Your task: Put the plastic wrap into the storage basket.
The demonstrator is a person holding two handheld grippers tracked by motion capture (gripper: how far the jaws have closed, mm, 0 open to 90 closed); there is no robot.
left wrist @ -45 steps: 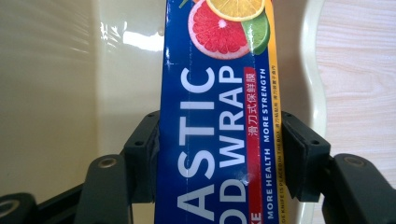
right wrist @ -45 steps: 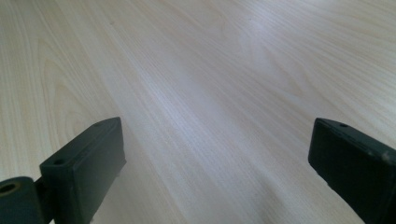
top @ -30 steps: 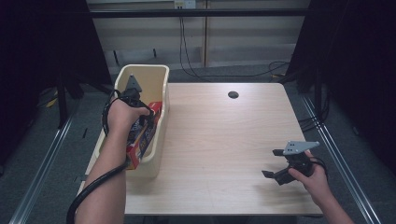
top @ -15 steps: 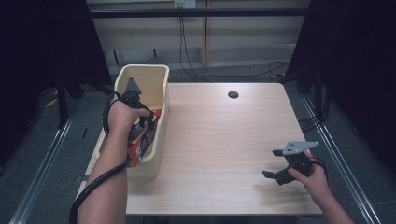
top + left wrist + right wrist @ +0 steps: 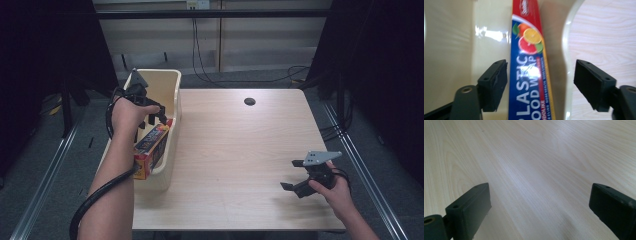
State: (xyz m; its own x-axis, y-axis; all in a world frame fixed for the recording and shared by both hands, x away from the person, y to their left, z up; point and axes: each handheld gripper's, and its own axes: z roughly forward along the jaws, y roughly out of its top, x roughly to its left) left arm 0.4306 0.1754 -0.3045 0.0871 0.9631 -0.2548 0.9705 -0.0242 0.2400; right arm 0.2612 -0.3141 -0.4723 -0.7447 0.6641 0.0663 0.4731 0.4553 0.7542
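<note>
A long plastic food wrap box [image 5: 150, 145] [image 5: 530, 75], blue and red with citrus pictures, lies in the cream bin [image 5: 172, 80] at the table's left edge, its near end sticking up over the rim. My left gripper [image 5: 154, 116] [image 5: 540, 85] hangs open just above the box, jaws wide apart, touching nothing; the box runs between them in the left gripper view. My right gripper [image 5: 295, 175] [image 5: 539, 212] stands open low over the wooden table [image 5: 240, 150] near its front right corner, with bare wood between its jaws.
A dark round hole [image 5: 249, 101] sits in the tabletop near the far edge. Cables trail on the floor behind the table. Metal rails run along both sides of the table.
My left gripper has drawn back and up from the box toward the bin's far end. The box stays in the bin. The right gripper has not moved.
</note>
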